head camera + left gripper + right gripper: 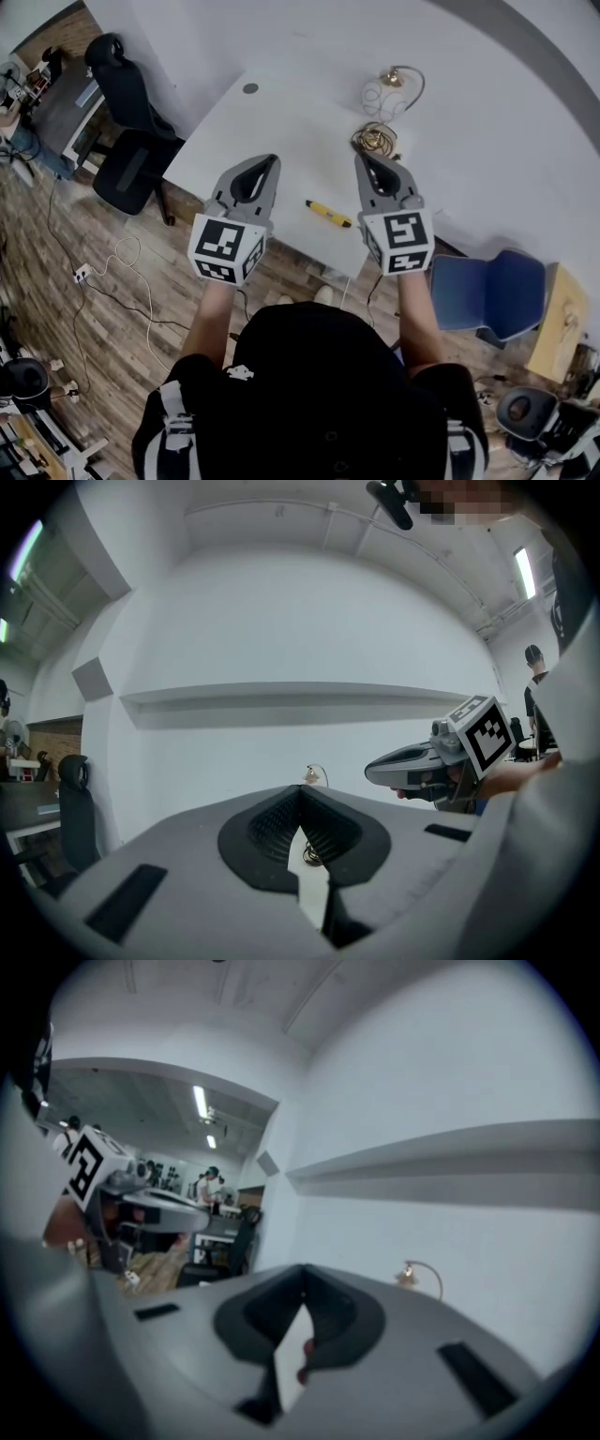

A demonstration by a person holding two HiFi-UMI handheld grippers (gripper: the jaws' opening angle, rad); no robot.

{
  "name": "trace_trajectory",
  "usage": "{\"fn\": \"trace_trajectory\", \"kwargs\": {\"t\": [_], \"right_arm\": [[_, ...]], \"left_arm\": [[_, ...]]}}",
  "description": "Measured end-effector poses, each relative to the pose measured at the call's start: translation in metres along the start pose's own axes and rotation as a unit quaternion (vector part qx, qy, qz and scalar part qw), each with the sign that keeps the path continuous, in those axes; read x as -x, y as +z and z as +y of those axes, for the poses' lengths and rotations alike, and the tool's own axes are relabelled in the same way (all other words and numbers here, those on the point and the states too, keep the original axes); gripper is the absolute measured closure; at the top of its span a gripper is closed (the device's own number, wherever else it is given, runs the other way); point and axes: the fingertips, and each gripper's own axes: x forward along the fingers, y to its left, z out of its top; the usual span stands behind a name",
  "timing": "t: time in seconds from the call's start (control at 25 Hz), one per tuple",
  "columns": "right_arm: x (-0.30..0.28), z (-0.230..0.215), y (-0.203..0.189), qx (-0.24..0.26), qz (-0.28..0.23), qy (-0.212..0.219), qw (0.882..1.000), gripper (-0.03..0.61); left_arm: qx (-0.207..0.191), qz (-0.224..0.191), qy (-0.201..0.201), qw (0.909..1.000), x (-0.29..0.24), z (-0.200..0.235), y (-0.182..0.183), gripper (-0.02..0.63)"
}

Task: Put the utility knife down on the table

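A yellow utility knife [328, 214] lies flat on the white table [281, 122] near its front edge, with nothing touching it. My left gripper [272, 159] is held above the table to the knife's left, shut and empty. To the knife's right hovers my right gripper [361, 157], also shut with nothing in it. In the left gripper view the jaw tips [300, 794] meet, and the right gripper [370, 769] shows off to the side. The right gripper view has its jaws [302, 1269] closed, with the left gripper [202, 1218] at the left. Neither gripper view shows the knife.
Coiled cables [375, 139] and a small brass lamp [394, 77] sit at the table's far right. A black office chair [131, 141] stands left of the table, a blue chair [492, 291] to the right. Loose cords [112, 267] trail over the wooden floor.
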Motion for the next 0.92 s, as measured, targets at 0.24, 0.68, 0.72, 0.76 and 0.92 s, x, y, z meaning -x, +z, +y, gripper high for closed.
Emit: {"fn": "trace_trajectory", "kwargs": {"t": [0.24,0.68,0.72,0.76,0.92], "right_arm": [[-0.008,-0.003,-0.001,0.0,-0.003,0.004,1.0,0.545],[-0.011,0.002,0.005,0.003,-0.006,0.005,1.0,0.545],[-0.011,0.002,0.005,0.003,-0.007,0.005,1.0,0.545],[-0.012,0.002,0.006,0.002,-0.007,0.005,1.0,0.545],[-0.014,0.0,0.009,0.001,-0.007,0.006,1.0,0.545]], "left_arm": [[0.0,-0.001,0.002,1.0,-0.007,0.001,-0.001,0.597],[0.001,-0.008,0.009,0.9999,-0.001,0.009,0.003,0.595],[0.001,-0.008,0.008,0.9999,-0.001,0.009,0.004,0.595],[0.002,-0.008,0.008,0.9999,-0.001,0.009,0.004,0.597],[0.002,-0.008,0.008,0.9999,-0.004,0.011,0.007,0.597]]}}
